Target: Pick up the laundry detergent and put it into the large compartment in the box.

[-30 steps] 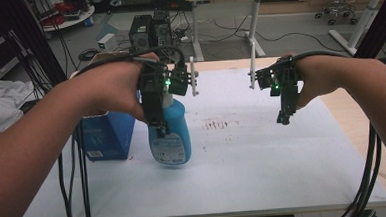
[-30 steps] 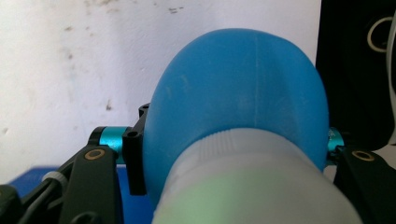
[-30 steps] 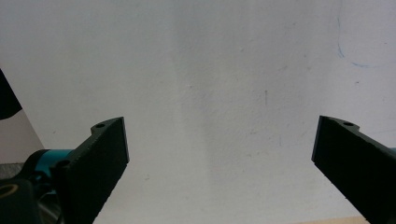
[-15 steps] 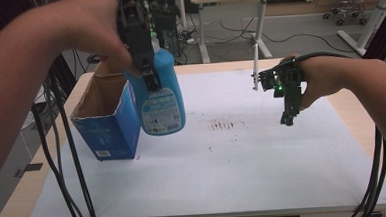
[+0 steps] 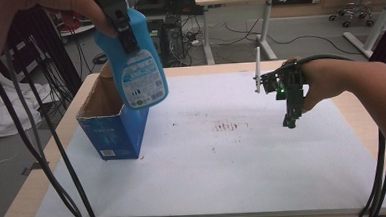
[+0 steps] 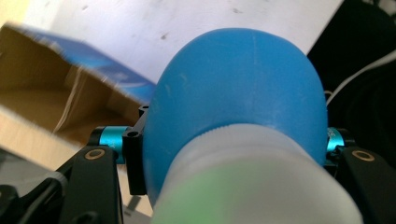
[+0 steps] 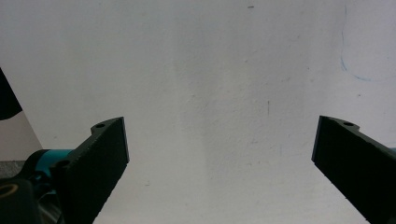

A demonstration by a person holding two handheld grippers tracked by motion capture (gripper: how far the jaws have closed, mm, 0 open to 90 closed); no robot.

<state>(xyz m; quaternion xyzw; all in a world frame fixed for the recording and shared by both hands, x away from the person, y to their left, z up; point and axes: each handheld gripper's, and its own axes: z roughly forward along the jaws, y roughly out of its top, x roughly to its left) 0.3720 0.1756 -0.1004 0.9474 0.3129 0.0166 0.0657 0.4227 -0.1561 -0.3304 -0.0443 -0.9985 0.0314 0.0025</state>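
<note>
High view: the left gripper [image 5: 122, 29] is raised above the far left part of the table [image 5: 245, 186], its jaws clamped on a blue spray bottle [image 5: 137, 66]. The bottle hangs tilted, base down, above the open top of a blue cardboard box [image 5: 113, 132]; whether the base touches the box rim cannot be determined. The box stands upright at the left of the white table surface, its brown interior visible. The right gripper [image 5: 290, 124] hangs over the right part of the table, pointing down, well apart from bottle and box. Its jaw spacing is not readable from here. A patch of dark marks [image 5: 229, 125] lies on the surface between the box and the right gripper.

Left gripper view: the bottle [image 6: 238, 93] sits between the two black jaws, pressed on both sides, with its pale cap end nearest the camera. The open box [image 6: 60, 98] lies beyond, at left.

Right gripper view: the right gripper [image 7: 219, 149] has its jaws set wide apart, with nothing between them, over bare white table [image 7: 210, 60].
</note>
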